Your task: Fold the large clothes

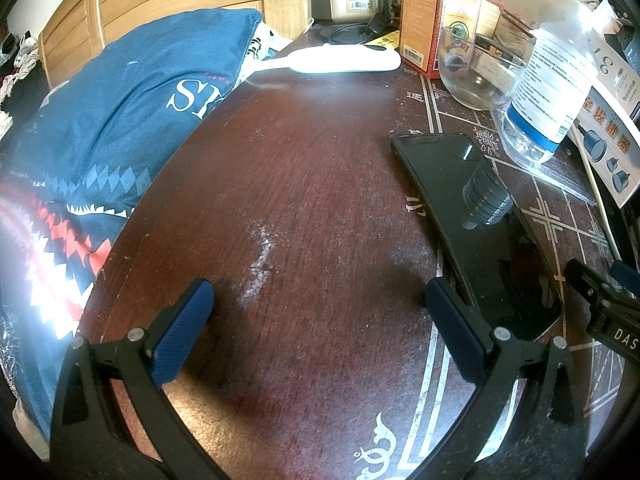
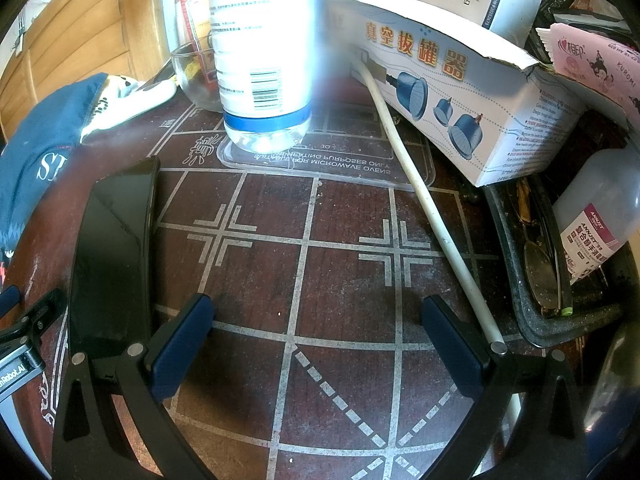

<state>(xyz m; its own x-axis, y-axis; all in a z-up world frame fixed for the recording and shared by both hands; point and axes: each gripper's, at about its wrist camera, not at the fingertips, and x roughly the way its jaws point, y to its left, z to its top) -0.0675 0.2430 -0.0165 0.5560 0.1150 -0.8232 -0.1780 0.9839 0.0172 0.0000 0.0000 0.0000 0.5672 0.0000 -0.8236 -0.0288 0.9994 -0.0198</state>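
Left wrist view: left gripper (image 1: 318, 332) spread wide and empty above the dark wooden table (image 1: 312, 184); black smartphone (image 1: 472, 224) just right of the fingers, a small black cylinder (image 1: 486, 196) resting on it; navy printed garment (image 1: 112, 120) draped over the table's left edge. Right wrist view: right gripper (image 2: 316, 344) likewise released, grasping nothing, over the printed board lines; smartphone (image 2: 116, 240) left, water bottle (image 2: 262, 52) behind, white rod (image 2: 424, 208) right; garment (image 2: 40, 148) at far left.
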